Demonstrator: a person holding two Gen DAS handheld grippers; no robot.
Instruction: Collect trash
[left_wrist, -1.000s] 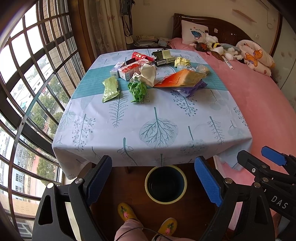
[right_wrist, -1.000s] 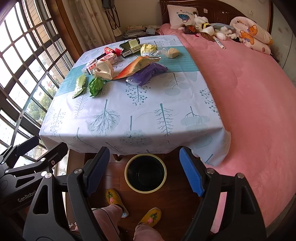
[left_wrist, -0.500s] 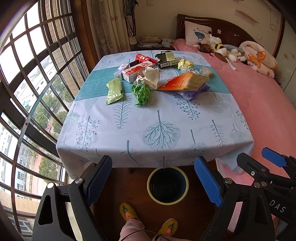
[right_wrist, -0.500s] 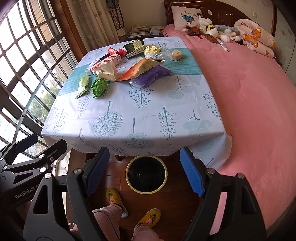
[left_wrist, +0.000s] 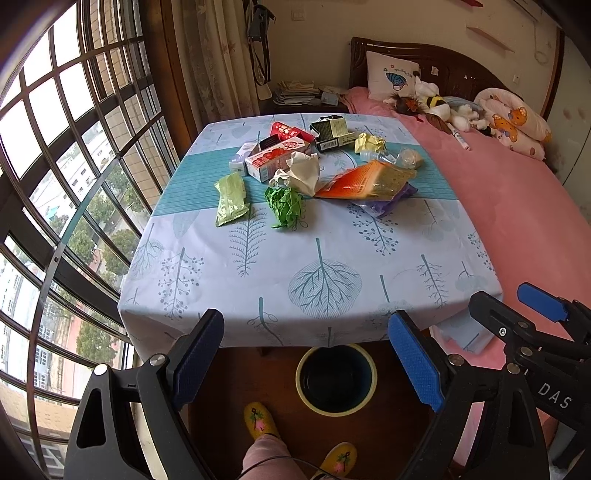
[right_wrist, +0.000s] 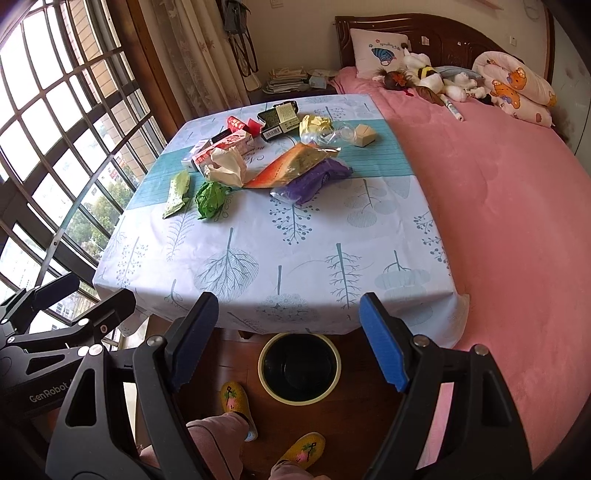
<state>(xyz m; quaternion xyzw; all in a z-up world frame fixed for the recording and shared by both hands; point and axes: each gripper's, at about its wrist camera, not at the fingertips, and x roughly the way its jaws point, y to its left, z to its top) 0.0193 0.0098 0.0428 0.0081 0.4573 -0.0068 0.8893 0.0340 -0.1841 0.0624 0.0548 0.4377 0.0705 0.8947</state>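
Trash lies across the far half of a table with a tree-print cloth (left_wrist: 317, 266): a light green wrapper (left_wrist: 231, 199), crumpled green paper (left_wrist: 284, 206), a white tissue wad (left_wrist: 301, 173), an orange bag (left_wrist: 365, 181) over a purple one (right_wrist: 310, 182), red-and-white boxes (left_wrist: 275, 157) and a yellow paper ball (left_wrist: 367, 142). A yellow-rimmed dark bin (left_wrist: 336, 376) stands on the floor under the table's near edge. My left gripper (left_wrist: 306, 354) and right gripper (right_wrist: 286, 334) hover open above the bin, both holding nothing.
A pink bed (right_wrist: 498, 206) with a pillow and plush toys borders the table's right side. Barred windows (left_wrist: 62, 155) run along the left. A person's legs and yellow slippers (right_wrist: 234, 400) stand beside the bin. The right gripper's frame (left_wrist: 535, 332) shows at the left view's right edge.
Both grippers have drifted slightly forward and upward, so the table and trash appear a little closer. Both stay open and the trash has not moved.
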